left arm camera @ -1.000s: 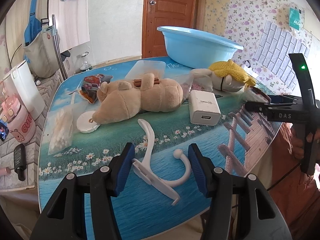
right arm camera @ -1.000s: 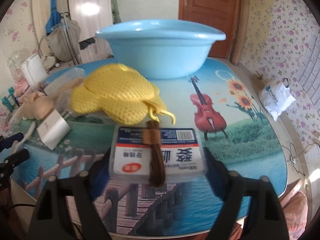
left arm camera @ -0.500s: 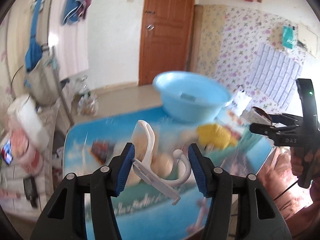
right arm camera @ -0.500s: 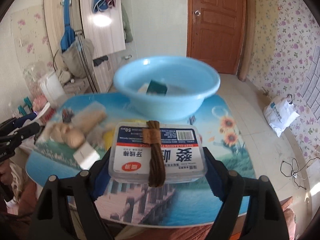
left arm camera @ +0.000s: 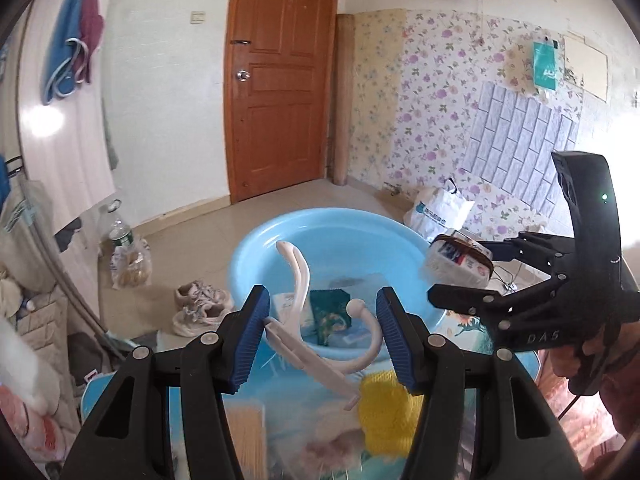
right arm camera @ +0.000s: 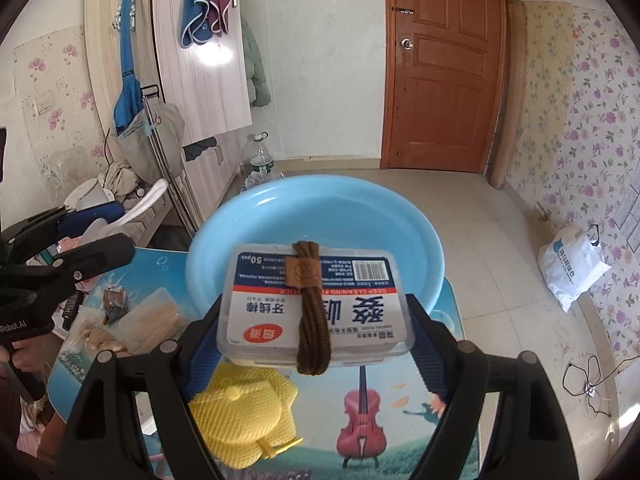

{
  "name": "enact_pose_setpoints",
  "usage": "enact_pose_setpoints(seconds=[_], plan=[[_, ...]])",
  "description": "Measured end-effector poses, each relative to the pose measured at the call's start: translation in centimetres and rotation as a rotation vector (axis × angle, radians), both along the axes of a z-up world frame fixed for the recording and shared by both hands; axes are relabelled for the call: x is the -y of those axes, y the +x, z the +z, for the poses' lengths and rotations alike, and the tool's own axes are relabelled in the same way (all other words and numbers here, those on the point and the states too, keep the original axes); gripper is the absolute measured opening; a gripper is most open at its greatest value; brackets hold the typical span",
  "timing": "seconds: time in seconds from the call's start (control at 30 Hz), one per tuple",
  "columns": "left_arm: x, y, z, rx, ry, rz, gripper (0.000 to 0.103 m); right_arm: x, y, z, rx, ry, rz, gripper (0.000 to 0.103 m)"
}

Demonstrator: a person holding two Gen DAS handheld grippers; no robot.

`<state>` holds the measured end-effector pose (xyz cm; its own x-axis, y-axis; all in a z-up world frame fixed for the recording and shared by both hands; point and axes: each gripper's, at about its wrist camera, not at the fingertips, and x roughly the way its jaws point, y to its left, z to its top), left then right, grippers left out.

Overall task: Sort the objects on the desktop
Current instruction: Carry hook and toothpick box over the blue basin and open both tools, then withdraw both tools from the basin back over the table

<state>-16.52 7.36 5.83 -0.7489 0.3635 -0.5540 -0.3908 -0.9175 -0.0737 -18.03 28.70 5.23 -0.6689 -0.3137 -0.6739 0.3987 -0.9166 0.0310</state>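
Left wrist: my left gripper (left arm camera: 320, 330) pinches the white hook (left arm camera: 304, 316); blue basin (left arm camera: 256, 252) beyond the fingertips
Right wrist: my right gripper (right arm camera: 316, 320) clamps the floss box (right arm camera: 280, 312); basin behind it

Glossy light-blue plastic basin (right arm camera: 316, 216), smooth, with highlights on the inner wall. White plastic hook (left arm camera: 304, 320), smooth, semi-matt. Clear plastic floss-pick box (right arm camera: 314, 304) under a glossy printed paper label; brown braided cord (right arm camera: 310, 320) around it, matt, with a leather-look tab. Yellow knitted piece (right arm camera: 244, 412), rough open-weave yarn. Matt black plastic on left gripper (left arm camera: 320, 332) and right gripper (right arm camera: 314, 336), metal rivets at the joints, ribbed blue rubbery pads (left arm camera: 250, 338). Table top (right arm camera: 400, 396) a glossy printed film. Varnished wood door (right arm camera: 444, 64), satin sheen, metal knob. White plastic bag (right arm camera: 572, 264), crinkled. Floor tiles (right arm camera: 492, 220) smooth, slightly shiny.
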Motion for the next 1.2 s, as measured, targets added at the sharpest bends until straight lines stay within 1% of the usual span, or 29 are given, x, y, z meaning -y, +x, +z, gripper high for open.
enact_pose_setpoints(seconds=[0.07, 0.13, 0.23, 0.3, 0.33, 0.4, 0.47, 0.57, 0.63, 0.67, 0.73, 0.77, 0.83, 0.9, 0.97, 1.03, 1.1, 1.17, 1.2], plan=[[-1.0, -1.4, -0.9, 0.010, -0.005, -0.035, 0.055, 0.0, -0.8, -0.5, 0.005, 0.001, -0.005, 0.082], [-2.2, -3.0, -2.0, 0.040, -0.028, -0.065, 0.055, -0.2, -1.4, -0.9, 0.007, -0.005, -0.024, 0.082], [-3.3, -4.4, -2.8, 0.062, -0.034, -0.090, 0.057, -0.3, -2.0, -1.5, 0.022, -0.007, -0.040, 0.082], [-3.4, -4.7, -2.8, 0.072, -0.024, -0.085, 0.076, -0.3, -2.1, -1.8, 0.031, -0.014, -0.038, 0.082], [-3.4, -4.7, -2.7, 0.067, -0.017, -0.084, 0.080, -0.3, -2.2, -2.0, 0.032, -0.019, -0.031, 0.082], [-3.3, -4.3, -2.5, 0.049, -0.012, -0.081, 0.094, -0.2, -2.5, -2.3, 0.037, -0.026, -0.013, 0.083], [-3.1, -3.9, -2.3, 0.043, -0.029, -0.058, 0.098, 0.0, -2.9, -2.7, 0.058, -0.039, 0.008, 0.083], [-2.0, -3.3, -2.6, 0.065, -0.023, -0.022, 0.098, 0.4, -3.2, -3.2, 0.096, -0.074, 0.014, 0.083], [-0.9, -2.7, -2.7, 0.079, -0.014, 0.006, 0.098, 0.8, -3.4, -3.6, 0.127, -0.053, -0.022, 0.083], [-0.4, -2.5, -2.7, 0.083, -0.012, 0.018, 0.098, 0.9, -3.4, -3.7, 0.126, -0.039, -0.039, 0.085], [0.7, -1.8, -2.7, 0.093, -0.021, 0.048, 0.098, 1.2, -2.8, -3.3, 0.081, -0.036, -0.052, 0.100], [1.2, -1.3, -2.6, 0.100, -0.031, 0.065, 0.098, 1.3, -2.5, -3.0, 0.063, -0.037, -0.054, 0.103], [2.0, -0.4, -2.5, 0.101, -0.027, 0.083, 0.098, 1.5, -2.1, -2.6, 0.046, -0.033, -0.067, 0.103], [2.8, 0.9, -2.3, 0.099, -0.005, 0.093, 0.098, 1.8, -1.8, -2.5, 0.039, -0.002, -0.092, 0.103], [3.3, 2.2, -2.2, 0.081, -0.005, 0.098, 0.100, 2.0, -1.1, -2.4, 0.019, 0.005, -0.102, 0.103], [3.8, 3.3, -2.3, 0.068, -0.015, 0.098, 0.102, 2.0, 0.2, -1.9, -0.026, -0.028, -0.103, 0.103], [4.2, 4.4, -2.5, 0.065, -0.018, 0.105, 0.103, 2.1, 2.4, -1.2, -0.113, -0.043, -0.099, 0.103], [4.6, 5.2, -2.5, 0.066, -0.015, 0.110, 0.103, 2.6, 4.1, -0.6, -0.142, -0.034, -0.100, 0.103], [4.9, 5.6, -2.6, 0.067, -0.011, 0.114, 0.103, 2.5, 4.9, -0.4, -0.149, -0.050, -0.106, 0.103]])
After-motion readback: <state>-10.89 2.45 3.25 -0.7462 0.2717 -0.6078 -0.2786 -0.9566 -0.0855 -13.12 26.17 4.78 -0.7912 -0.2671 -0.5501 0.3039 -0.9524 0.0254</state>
